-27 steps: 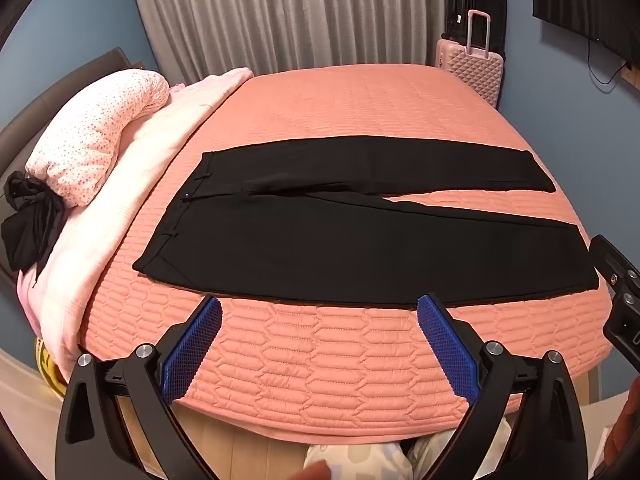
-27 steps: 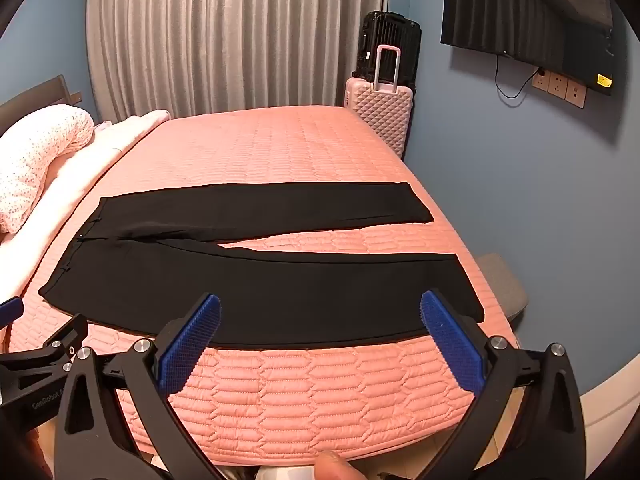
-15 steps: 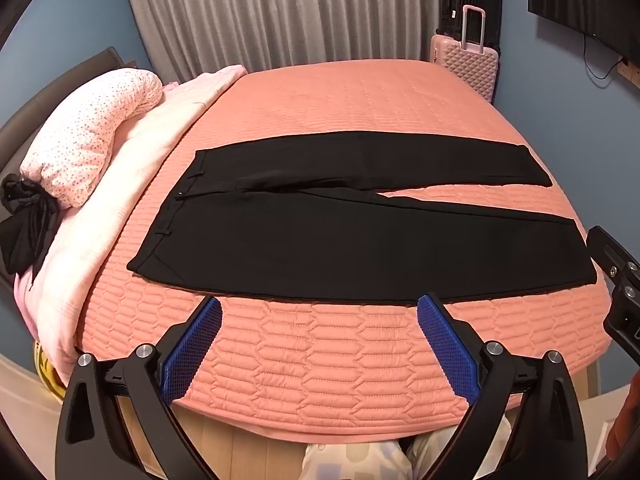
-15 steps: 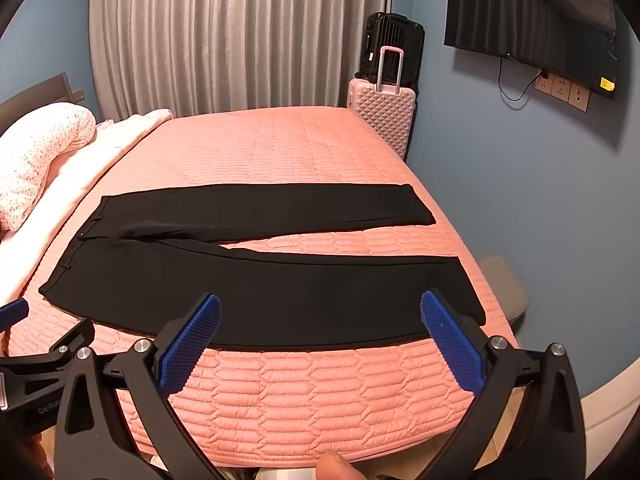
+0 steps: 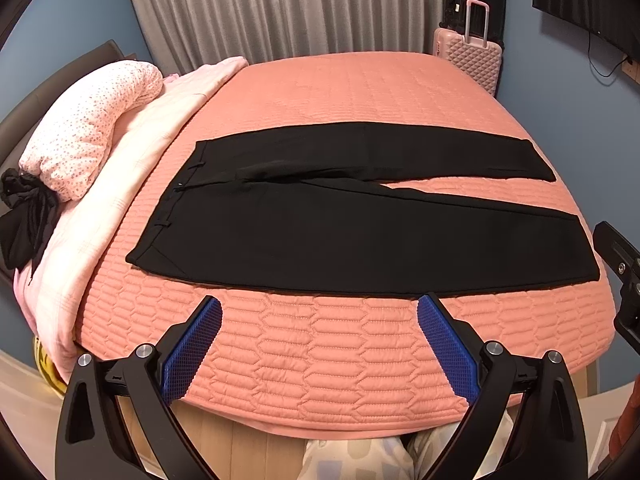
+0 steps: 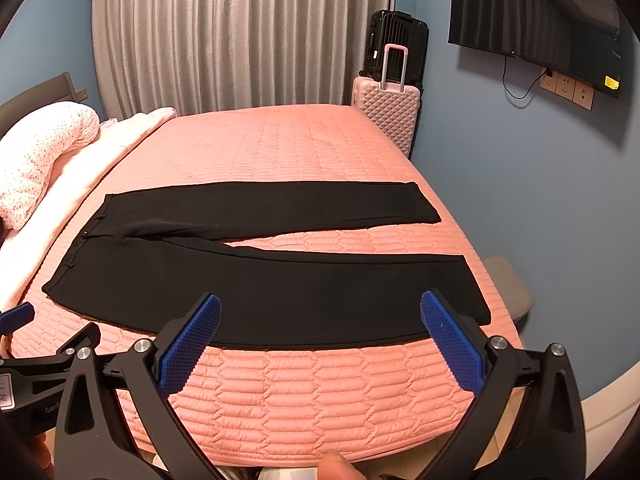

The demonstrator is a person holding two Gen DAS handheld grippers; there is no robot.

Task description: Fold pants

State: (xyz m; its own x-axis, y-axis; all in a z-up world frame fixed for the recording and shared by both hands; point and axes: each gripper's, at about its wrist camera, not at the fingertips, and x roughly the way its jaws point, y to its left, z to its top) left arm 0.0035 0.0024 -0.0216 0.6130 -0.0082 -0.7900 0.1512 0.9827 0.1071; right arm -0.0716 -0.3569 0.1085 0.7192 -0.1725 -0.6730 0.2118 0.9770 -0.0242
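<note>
- Left wrist view: looks forward between the spread fingers of the left gripper (image 5: pixel 319 306), from above the bed's (image 5: pixel 320 364) near edge, aimed across it toward the curtain (image 5: pixel 280 4).
- Right wrist view: faces the same way along the right gripper (image 6: pixel 320 304), set further right, near the hem end.
- Shared field: the pants (image 5: pixel 360 236) (image 6: pixel 280 292), bed, curtain and pink suitcase (image 5: pixel 472 56) (image 6: pixel 388 108).

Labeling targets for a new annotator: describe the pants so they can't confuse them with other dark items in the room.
Start at the big salmon quilted bed. The black pants lie flat across its near half, waistband toward the pillow end on the left, the two legs spread apart toward the right. Unlike the bunched black cloth beside the dotted pillow, they are smoothed out and unfolded.
</note>
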